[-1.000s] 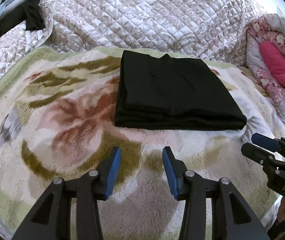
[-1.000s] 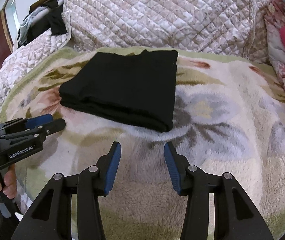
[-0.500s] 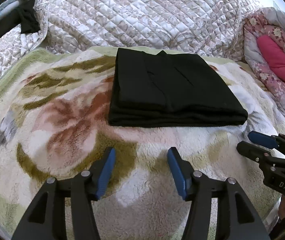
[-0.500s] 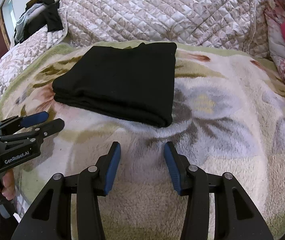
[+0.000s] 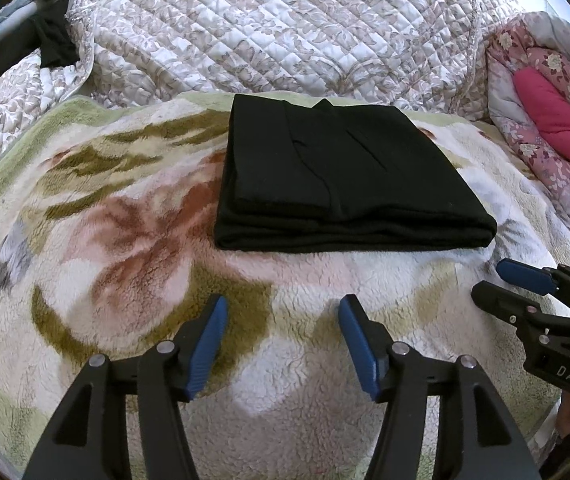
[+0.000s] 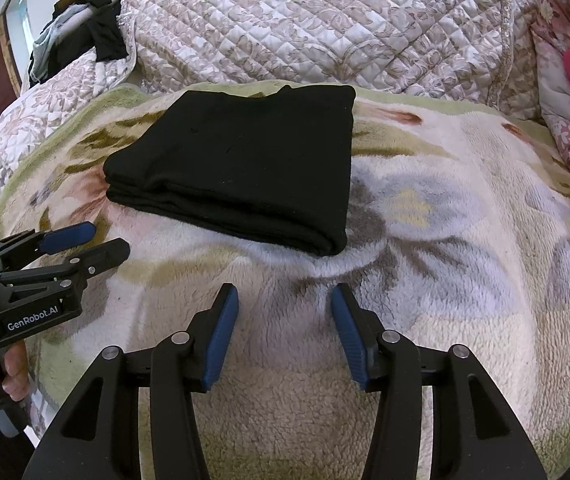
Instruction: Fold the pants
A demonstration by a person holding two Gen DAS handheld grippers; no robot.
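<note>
The pants are black and folded into a compact rectangular stack of several layers. The layer edges show along the side nearest the fingers; the top face is flat, with a few shallow creases. The stack lies on a fleece floral blanket spread over a bed, ahead of both sets of fingers and clear of them. A quilted cover rises behind the stack, and a pink floral quilt lies to its right.

The left gripper has its fingers parted and opening, with only blanket showing between the blue pads; the pants lie ahead and slightly right. The right gripper has its fingers moderately parted and opening, nothing between them; the nearest corner of the stack lies just ahead.
</note>
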